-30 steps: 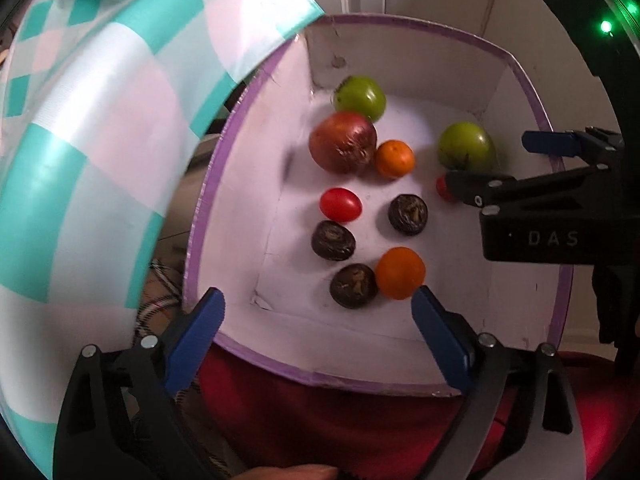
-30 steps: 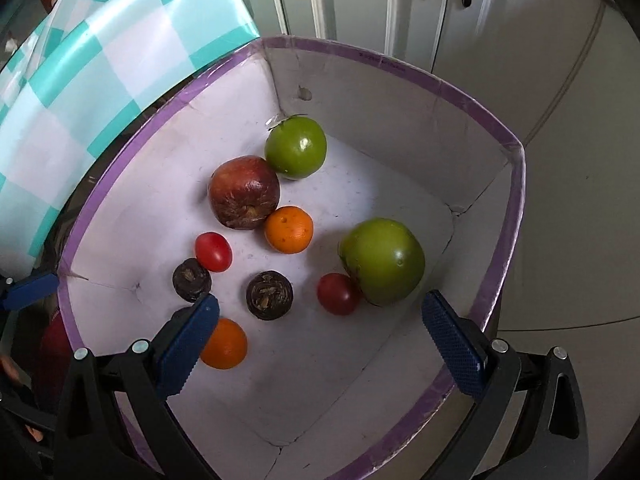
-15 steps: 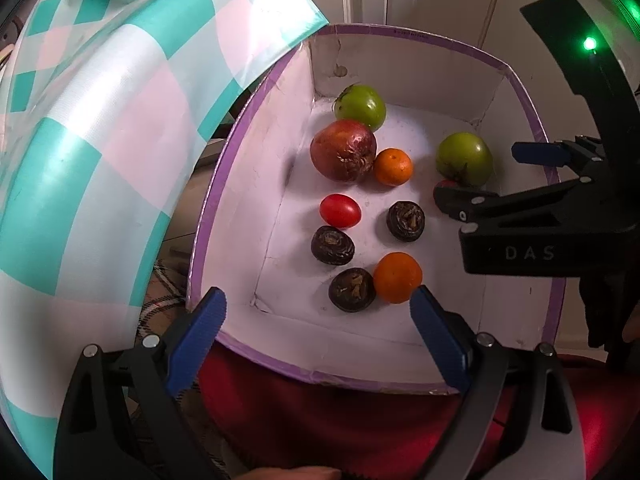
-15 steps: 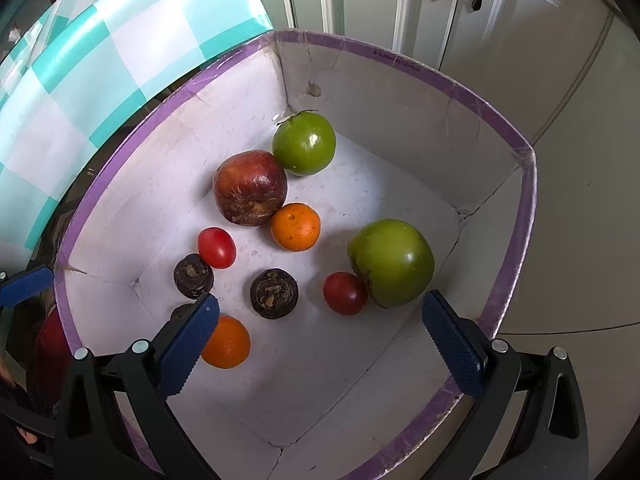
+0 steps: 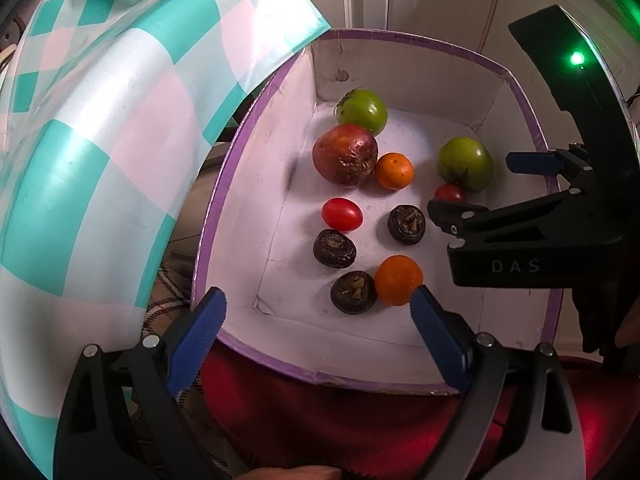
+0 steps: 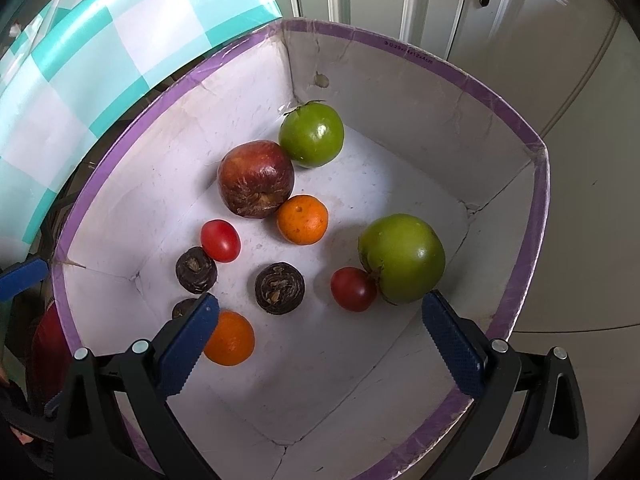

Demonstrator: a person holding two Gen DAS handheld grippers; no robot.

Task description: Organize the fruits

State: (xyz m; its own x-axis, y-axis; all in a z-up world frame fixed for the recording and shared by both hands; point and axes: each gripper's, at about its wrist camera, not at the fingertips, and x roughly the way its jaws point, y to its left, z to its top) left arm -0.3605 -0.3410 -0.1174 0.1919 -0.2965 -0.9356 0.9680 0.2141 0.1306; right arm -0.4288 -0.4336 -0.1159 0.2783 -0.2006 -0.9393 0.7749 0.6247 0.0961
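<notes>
**A:** Both of your claws hang over the box, and neither holds anything. The left claw has its jaws wide apart above the near rim. The right claw is spread just as wide over the near right part of the floor.

**B:** Why stay open and high?

**A:** My guess is you are choosing. All the fruit lies loose on the white floor, and open jaws let you drop onto any piece.

**B:** Where is it all?

**A:** In the right view, the apple sits at the far left, touching a green tomato that rests in the far corner. An orange leans on the apple's near side. A second green tomato sits at the right with a dark cherry tomato against it. A brighter cherry tomato lies left of centre. Three chestnuts and a second orange fill the near left.

**B:** Which is yours to take?

**A:** The right claw frames the dark cherry tomato and the tomato beside it, so those look the likeliest picks. They touch, so closing on one may nudge the other. The box walls are tall, so I judge you must come down from above.

**B:** And the checked cloth?

**A:** It covers the counter left of the box, with no fruit on it that I can see.
</notes>
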